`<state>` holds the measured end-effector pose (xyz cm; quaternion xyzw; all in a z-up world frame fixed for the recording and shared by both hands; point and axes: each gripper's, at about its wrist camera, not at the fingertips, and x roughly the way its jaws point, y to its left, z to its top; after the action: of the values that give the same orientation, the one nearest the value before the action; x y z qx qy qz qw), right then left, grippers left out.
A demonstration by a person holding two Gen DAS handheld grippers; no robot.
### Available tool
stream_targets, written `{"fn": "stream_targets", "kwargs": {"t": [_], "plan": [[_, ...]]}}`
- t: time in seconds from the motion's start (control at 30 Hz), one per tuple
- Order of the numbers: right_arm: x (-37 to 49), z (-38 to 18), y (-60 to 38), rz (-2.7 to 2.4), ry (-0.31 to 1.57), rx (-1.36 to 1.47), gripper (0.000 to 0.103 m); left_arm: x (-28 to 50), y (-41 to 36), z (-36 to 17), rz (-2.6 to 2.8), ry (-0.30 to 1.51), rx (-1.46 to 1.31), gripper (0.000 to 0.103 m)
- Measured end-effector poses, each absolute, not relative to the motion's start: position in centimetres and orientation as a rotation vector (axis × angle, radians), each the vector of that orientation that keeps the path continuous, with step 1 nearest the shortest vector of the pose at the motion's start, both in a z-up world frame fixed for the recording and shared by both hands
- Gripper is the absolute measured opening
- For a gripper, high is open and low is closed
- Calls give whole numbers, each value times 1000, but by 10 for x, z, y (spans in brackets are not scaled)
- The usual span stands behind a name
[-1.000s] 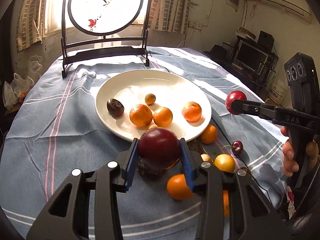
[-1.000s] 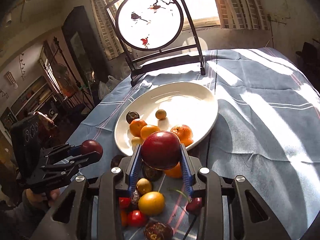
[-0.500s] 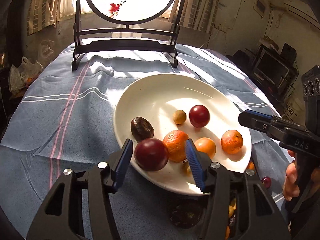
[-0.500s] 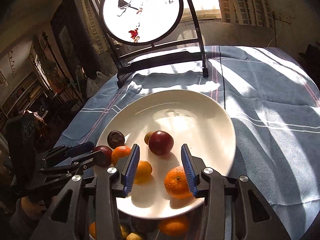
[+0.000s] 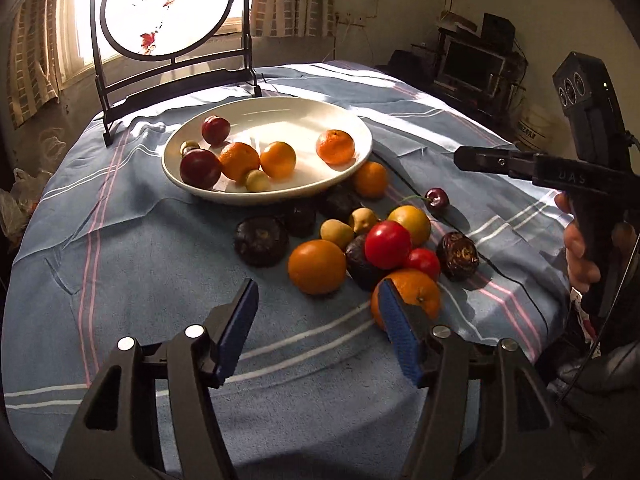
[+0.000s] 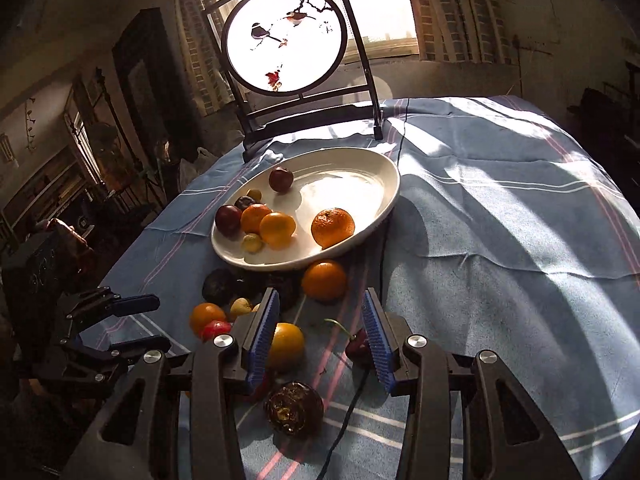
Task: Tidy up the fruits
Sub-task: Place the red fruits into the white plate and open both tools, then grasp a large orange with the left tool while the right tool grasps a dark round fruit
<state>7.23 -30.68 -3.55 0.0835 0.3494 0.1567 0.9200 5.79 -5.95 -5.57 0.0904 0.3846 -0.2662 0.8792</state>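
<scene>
Both grippers hang over the near part of the table with nothing between their jaws. The left gripper [image 5: 316, 320] stands fairly wide above bare cloth [image 5: 160, 260], its right pad just in front of an orange [image 5: 416, 294]. The right gripper [image 6: 320, 332] is narrower but also empty, parted over a yellow fruit [image 6: 286, 344] and a cherry [image 6: 358, 344].

The plate [image 5: 352, 128] sits farther back, in front of a round bird screen [image 5: 166, 4]. It holds two plums [image 5: 200, 168], three oranges [image 5: 335, 147] and small yellow-green fruits, mostly on its left side.

Near the plate's front edge a loose pile lies on the cloth: an orange [image 5: 317, 266], a tomato [image 5: 387, 244], dark wrinkled fruits [image 5: 261, 241], and small pale ones. One orange [image 5: 371, 179] touches the plate's right rim.

A hand [image 5: 580, 252] grips the right gripper's handle at the far right.
</scene>
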Motion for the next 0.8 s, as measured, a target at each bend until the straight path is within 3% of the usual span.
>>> {"fn": "stream_targets", "kwargs": {"t": [0.07, 0.5, 0.6, 0.8], "plan": [[60, -40, -311, 314, 721, 178, 43, 52, -65, -62, -574, 821, 191, 44], [38, -62, -319, 313, 764, 195, 44, 38, -101, -75, -595, 801, 236, 48], [36, -66, -309, 336, 783, 169, 44, 51, -103, -90, -601, 859, 203, 45], [32, -72, -284, 383, 805, 83, 44, 39, -91, -75, -602, 798, 174, 43]]}}
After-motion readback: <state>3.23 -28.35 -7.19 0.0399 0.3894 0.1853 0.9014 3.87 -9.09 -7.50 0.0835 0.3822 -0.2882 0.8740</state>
